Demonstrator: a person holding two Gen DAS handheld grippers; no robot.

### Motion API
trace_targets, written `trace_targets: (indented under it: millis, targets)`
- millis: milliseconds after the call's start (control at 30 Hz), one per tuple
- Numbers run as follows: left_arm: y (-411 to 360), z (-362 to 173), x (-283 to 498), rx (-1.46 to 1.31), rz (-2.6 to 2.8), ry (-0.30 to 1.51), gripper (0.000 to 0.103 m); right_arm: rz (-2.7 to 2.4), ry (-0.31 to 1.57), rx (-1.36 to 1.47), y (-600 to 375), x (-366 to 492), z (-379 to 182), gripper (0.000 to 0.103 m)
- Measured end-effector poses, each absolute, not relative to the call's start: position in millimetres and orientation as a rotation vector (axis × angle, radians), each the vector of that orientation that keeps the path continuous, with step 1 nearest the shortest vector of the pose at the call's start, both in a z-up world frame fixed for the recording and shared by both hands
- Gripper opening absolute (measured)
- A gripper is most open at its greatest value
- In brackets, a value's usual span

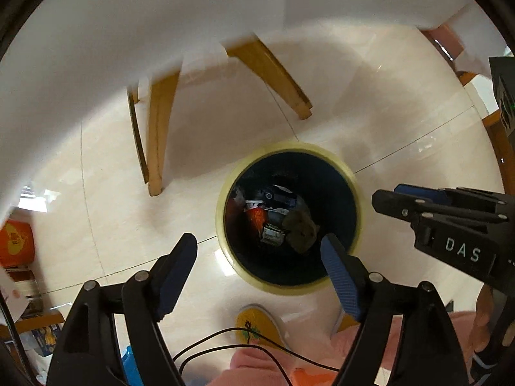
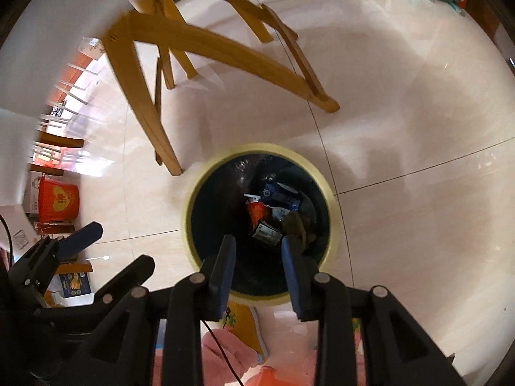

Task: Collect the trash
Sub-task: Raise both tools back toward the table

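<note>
Both claws point steeply down over the bin (image 1: pixel 225 212), a dark round tub with a pale yellow rim standing on the tiled floor (image 1: pixel 112 212).

Left claw (image 1: pixel 257 251): released, jaws spread wide, nothing between them. One fingertip hangs over the bin's near rim, the other over floor just outside it.

Right claw (image 2: pixel 257 247): jaws part-way apart, nothing pinched between the pads; released. Both fingertips sit inside the bin's opening, near side.

Trash is in the bin's bottom: an orange wrapper (image 2: pixel 256 214), a blue packet (image 2: pixel 280 196), a crumpled brown lump (image 2: pixel 297 225) against the wall nearest the claws. The lump looks blurred; whether it is at rest I cannot tell.

Judgement: this is the drop step, and it looks done for both hands.

Doing it well:
- Keep the jaws apart until clear of the rim, so that nothing clings to the pads.
- Lift straight up from the bin; the left claw straddles the rim and a sideways pull could tip the tub.
- Mind the chair legs (image 1: pixel 157 135) just beyond the bin and the black cable (image 1: pixel 225 344) trailing near the slipper (image 1: pixel 257 321) on the bin's near side.
</note>
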State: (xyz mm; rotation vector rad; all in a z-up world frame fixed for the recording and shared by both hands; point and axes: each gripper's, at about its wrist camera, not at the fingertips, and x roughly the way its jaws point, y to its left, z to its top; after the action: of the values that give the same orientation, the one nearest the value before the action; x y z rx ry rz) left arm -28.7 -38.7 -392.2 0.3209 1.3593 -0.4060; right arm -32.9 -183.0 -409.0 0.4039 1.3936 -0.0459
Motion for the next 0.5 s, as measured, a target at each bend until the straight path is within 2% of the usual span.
trace_targets:
  millis: [500]
  targets:
    - [-31,-211,-52,0.274,-0.431,1.238,0.078,0.045,1.281,0.288,-168,-50,-236,0.03]
